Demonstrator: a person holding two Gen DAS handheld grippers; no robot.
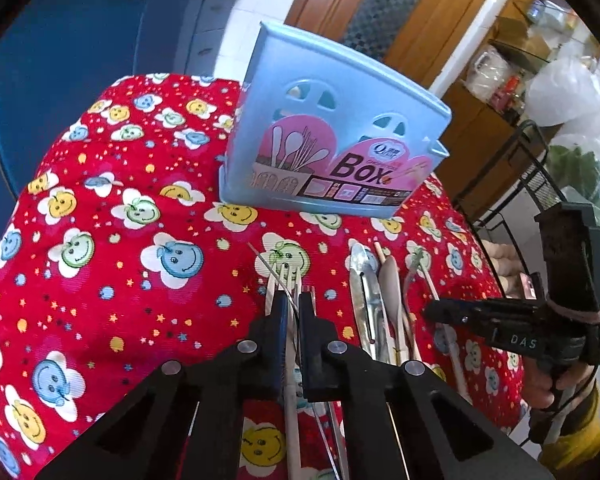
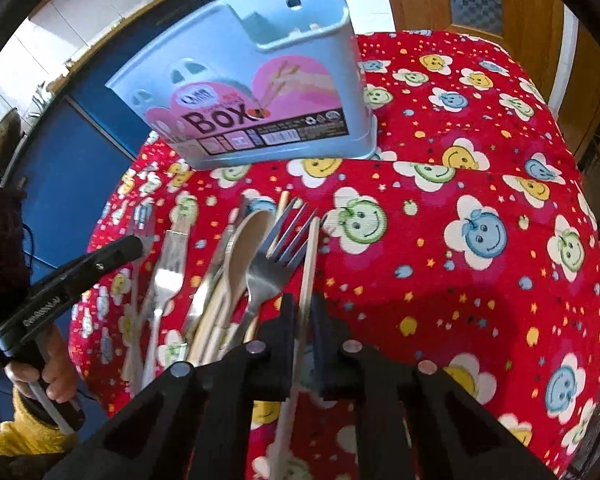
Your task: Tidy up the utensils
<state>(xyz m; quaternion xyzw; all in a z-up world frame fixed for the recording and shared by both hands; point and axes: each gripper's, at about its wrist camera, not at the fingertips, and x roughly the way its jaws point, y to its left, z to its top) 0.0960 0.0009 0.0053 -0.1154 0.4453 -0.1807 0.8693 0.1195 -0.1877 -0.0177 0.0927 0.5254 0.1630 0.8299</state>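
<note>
A light blue utensil box [image 1: 332, 120] [image 2: 260, 80] stands upright at the far side of the table. In the left wrist view my left gripper [image 1: 294, 300] is shut on a white-handled fork [image 1: 288, 274], whose tines poke out past the fingers. Seen from the right wrist, my left gripper [image 2: 134, 246] sits at the left end of the utensil row. My right gripper [image 2: 304, 304] is shut on a pale chopstick [image 2: 311, 256]; it also shows at the right [image 1: 430, 312]. Between the two lie a wooden spoon [image 2: 248, 248], a steel fork [image 2: 272, 256] and a silver fork [image 2: 168, 272].
A red cloth with smiley flowers [image 1: 100, 208] covers the table. A blue cabinet [image 1: 80, 40] stands beyond the left edge, a wooden door [image 1: 412, 8] behind the box, and a black wire rack [image 1: 520, 184] at the right. Hands in yellow sleeves [image 2: 24, 424] hold the grippers.
</note>
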